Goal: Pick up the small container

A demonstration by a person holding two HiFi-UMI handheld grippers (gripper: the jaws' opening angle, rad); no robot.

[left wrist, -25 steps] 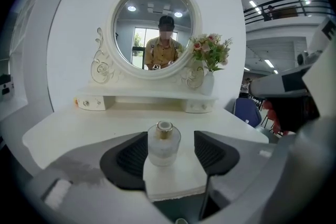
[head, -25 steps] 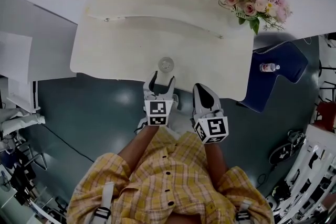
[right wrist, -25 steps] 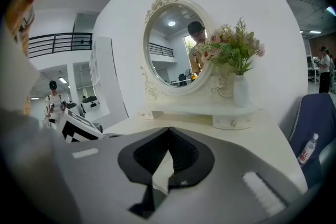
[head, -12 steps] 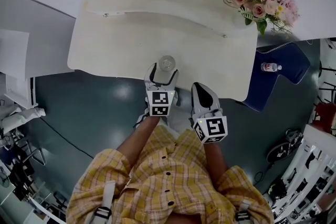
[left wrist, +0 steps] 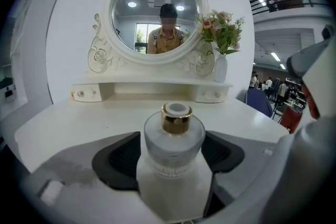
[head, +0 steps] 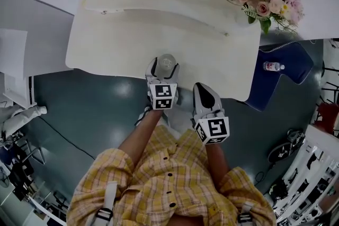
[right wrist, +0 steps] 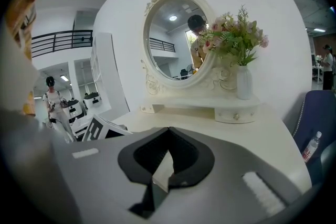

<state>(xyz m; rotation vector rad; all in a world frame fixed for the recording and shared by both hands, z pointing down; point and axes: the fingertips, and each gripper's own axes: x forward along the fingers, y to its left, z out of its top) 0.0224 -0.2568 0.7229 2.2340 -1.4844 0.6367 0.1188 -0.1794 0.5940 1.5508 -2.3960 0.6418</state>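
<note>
Closest in: a yellow checked shirt (head: 169, 182) and two forearms reaching out over a glossy dark teal floor (head: 90, 108). The right gripper (right wrist: 168, 130) hangs at the near edge of the table, jaws brought together at the tips, nothing between them. The left gripper (head: 164, 66) stretches forward over the smooth cream dressing table (head: 116, 45). Its jaws are spread wide, and its ribbed black pads (left wrist: 119, 157) flank the small container (left wrist: 174, 136). That's a squat frosted-glass bottle with a gold collar, upright on the tabletop, the pads just beside the glass. Beyond it sits a low drawer shelf (left wrist: 152, 92), then a round mirror (left wrist: 155, 18) in a carved scrolled frame. Pink flowers (head: 265, 0) stand in a white vase (left wrist: 220, 68). Off right, a blue seat (head: 288, 61) carries a water bottle (head: 271, 66).
</note>
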